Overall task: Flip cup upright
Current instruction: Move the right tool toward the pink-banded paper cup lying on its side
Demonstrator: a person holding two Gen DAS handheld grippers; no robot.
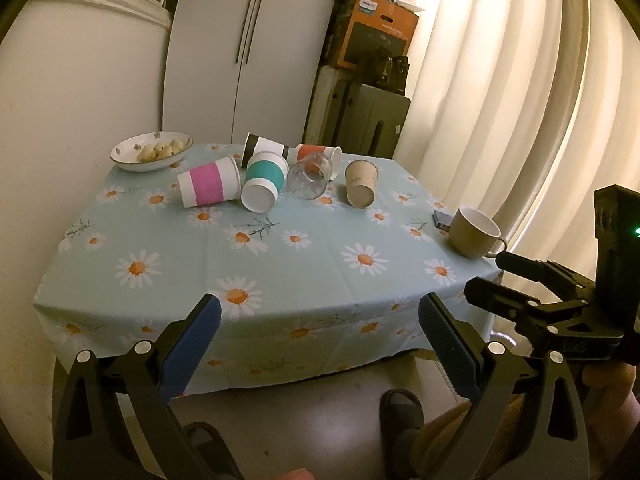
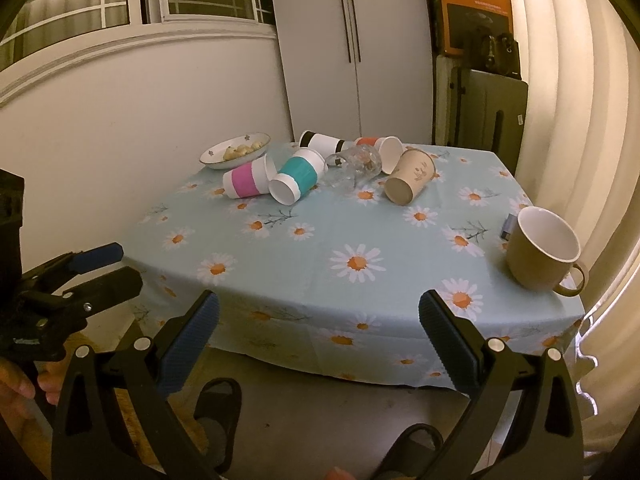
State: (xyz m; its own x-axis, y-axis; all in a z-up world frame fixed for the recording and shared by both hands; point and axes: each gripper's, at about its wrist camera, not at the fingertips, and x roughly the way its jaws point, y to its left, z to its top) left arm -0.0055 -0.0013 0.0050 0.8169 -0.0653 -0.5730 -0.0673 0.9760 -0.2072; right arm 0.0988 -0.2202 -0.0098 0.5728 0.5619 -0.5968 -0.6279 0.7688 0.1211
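Several cups lie on their sides at the far side of the table: a pink-banded cup [image 1: 209, 187] [image 2: 247, 179], a teal-banded cup [image 1: 264, 181] [image 2: 298, 175], a clear glass [image 1: 311, 176] [image 2: 354, 168], a tan paper cup [image 1: 361, 183] [image 2: 411, 181], a black-and-white cup [image 1: 264, 146] [image 2: 322, 142] and an orange-banded cup [image 1: 320, 154] [image 2: 384, 148]. A brown mug [image 1: 474, 232] [image 2: 542, 248] stands upright at the right edge. My left gripper [image 1: 320, 320] and right gripper [image 2: 320, 318] are open and empty, both held before the table's near edge.
A white bowl with food [image 1: 152, 151] [image 2: 236, 150] sits at the far left corner. A small dark object [image 1: 443, 219] lies behind the mug. The daisy tablecloth [image 1: 280, 264] hangs over the near edge. Curtains hang on the right, boxes and a cabinet stand behind. Slippered feet are below.
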